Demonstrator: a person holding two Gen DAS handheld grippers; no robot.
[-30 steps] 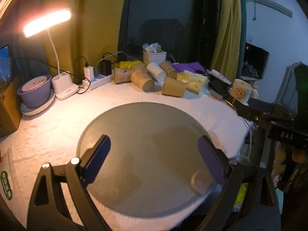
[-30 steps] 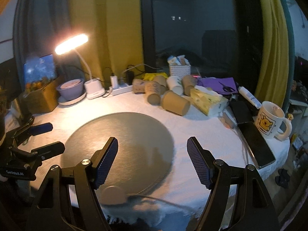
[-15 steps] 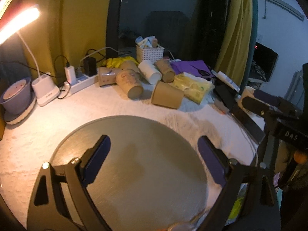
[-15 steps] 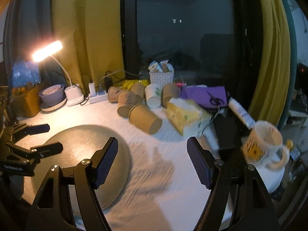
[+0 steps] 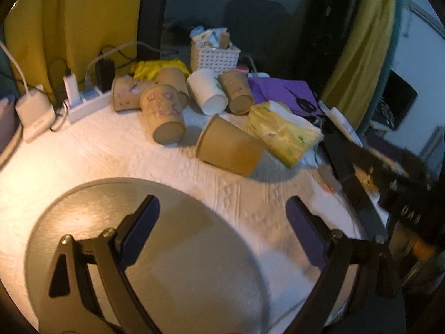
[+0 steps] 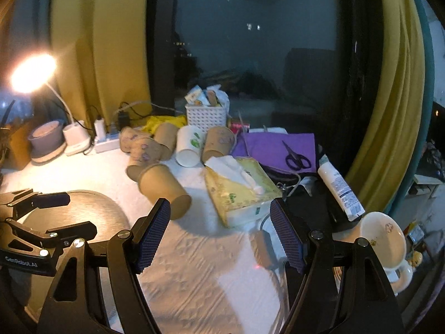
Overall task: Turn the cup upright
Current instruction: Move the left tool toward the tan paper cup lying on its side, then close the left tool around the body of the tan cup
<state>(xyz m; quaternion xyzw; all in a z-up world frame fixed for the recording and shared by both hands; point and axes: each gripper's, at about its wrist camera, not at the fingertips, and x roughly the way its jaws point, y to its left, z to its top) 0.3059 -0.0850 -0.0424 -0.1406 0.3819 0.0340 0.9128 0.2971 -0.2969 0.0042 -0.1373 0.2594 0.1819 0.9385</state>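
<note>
Nearby, tissue pack (image 6: 239, 189) crowds toppled cup (image 6: 164, 188), apparently touching; both jaws released.

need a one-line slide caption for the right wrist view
Open right gripper hovers over the white cloth, facing a tipped brown paper cup beside the tissue pack.

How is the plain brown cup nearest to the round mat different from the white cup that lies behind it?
The plain brown cup is bare kraft paper, while the white cup carries a small green print. The brown cup lies nearer the round mat, beside the tissue pack; the white cup lies further back, in front of the white basket. The brown cup looks wider. Both lie on their sides, not upright, and neither tool touches them.
</note>
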